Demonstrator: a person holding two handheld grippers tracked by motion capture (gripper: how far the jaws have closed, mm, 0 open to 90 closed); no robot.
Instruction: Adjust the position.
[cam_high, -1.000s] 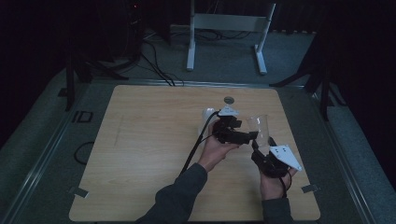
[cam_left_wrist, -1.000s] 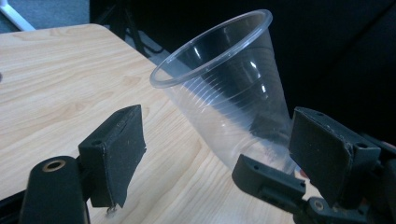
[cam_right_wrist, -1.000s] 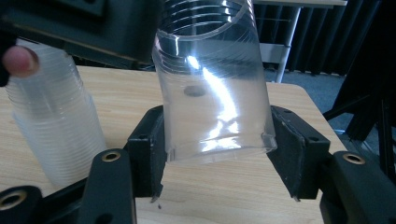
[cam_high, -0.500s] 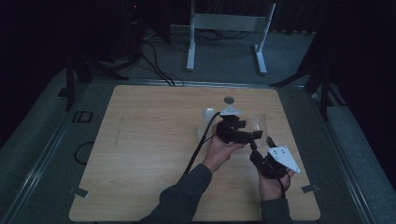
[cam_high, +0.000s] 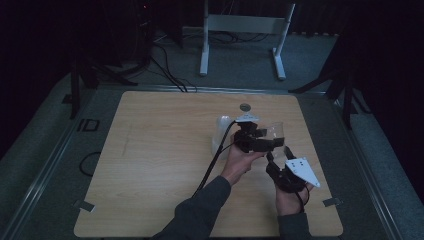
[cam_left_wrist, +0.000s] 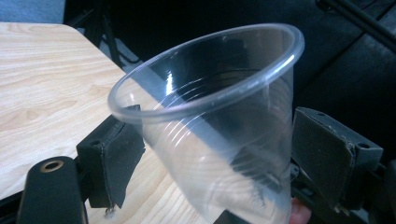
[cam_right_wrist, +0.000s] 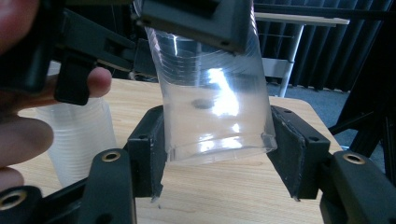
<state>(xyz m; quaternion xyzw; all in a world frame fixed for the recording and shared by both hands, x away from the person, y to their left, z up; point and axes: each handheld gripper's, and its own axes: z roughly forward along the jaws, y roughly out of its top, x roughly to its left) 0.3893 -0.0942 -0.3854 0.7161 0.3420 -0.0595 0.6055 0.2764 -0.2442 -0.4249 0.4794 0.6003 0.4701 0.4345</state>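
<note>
1. In the high view, the clear plastic cup (cam_high: 275, 131) is in the air above the table (cam_high: 150, 165), close to its right edge and nearer to the far edge. The left gripper (cam_high: 260, 142) is just left of the cup. The right gripper (cam_high: 280, 162) is below it, nearer to the person. A stack of cups (cam_high: 222, 132) stands on the table just left of the left gripper, and a small dark disc (cam_high: 245, 107) lies near the far edge.

2. In the left gripper view, the cup (cam_left_wrist: 219, 130) sits tilted between the two jaws. The left pad touches its wall under the rim. At the right pad I cannot tell if there is contact.

3. In the right gripper view, the cup (cam_right_wrist: 215, 98) hangs between the wide-open jaws with its bottom end low. Both pads are just beside its wall, and contact is not clear. One jaw of the left gripper presses the cup from above. The stack of cups (cam_right_wrist: 77, 135) stands at the left, behind the fingers (cam_right_wrist: 23, 135).
</note>
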